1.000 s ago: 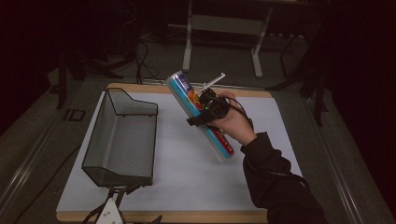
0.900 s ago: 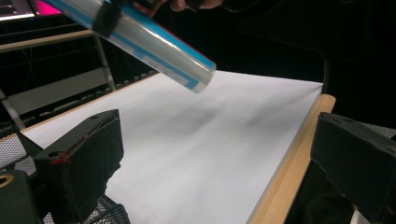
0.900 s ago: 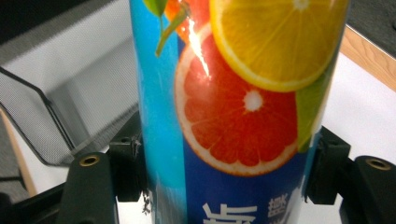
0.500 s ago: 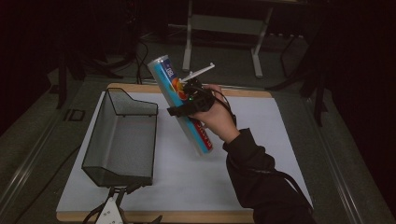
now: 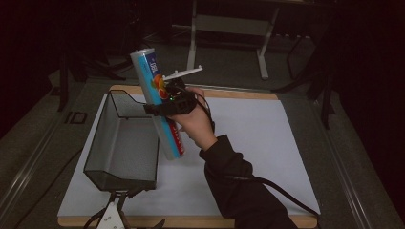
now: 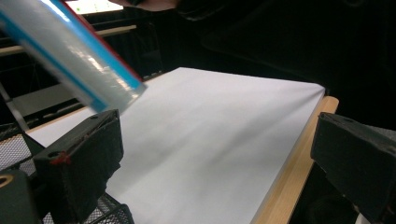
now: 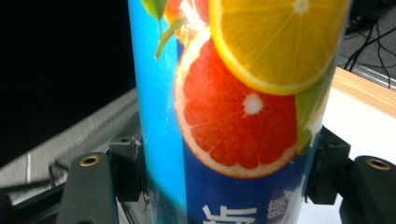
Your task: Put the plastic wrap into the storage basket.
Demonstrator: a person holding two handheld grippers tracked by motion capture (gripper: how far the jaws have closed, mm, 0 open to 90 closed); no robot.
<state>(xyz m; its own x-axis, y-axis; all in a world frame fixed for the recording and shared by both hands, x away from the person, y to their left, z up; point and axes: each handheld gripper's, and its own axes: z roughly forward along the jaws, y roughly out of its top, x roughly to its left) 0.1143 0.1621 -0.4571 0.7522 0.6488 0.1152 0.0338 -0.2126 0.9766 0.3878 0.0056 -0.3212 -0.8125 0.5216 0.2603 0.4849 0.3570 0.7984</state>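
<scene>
Your right gripper (image 5: 165, 102) is clamped on the tall blue carton (image 5: 160, 107), a jaw pressing each side of it just below the printed orange and grapefruit slices (image 7: 243, 107). You hold that carton in the air, tilted with its top leaning away from you and its lower end hanging just beside the right wall of the black mesh basket (image 5: 122, 143), above the white sheet (image 5: 267, 143). Your right hand (image 5: 193, 124) wraps the gripper from behind, dark sleeve trailing toward the near edge. Your left gripper (image 6: 215, 154) has its jaws spread wide with nothing between them, low at the near edge by the basket, and the carton's lower end hangs above it. Under it all lies the wooden board (image 5: 239, 93).
</scene>
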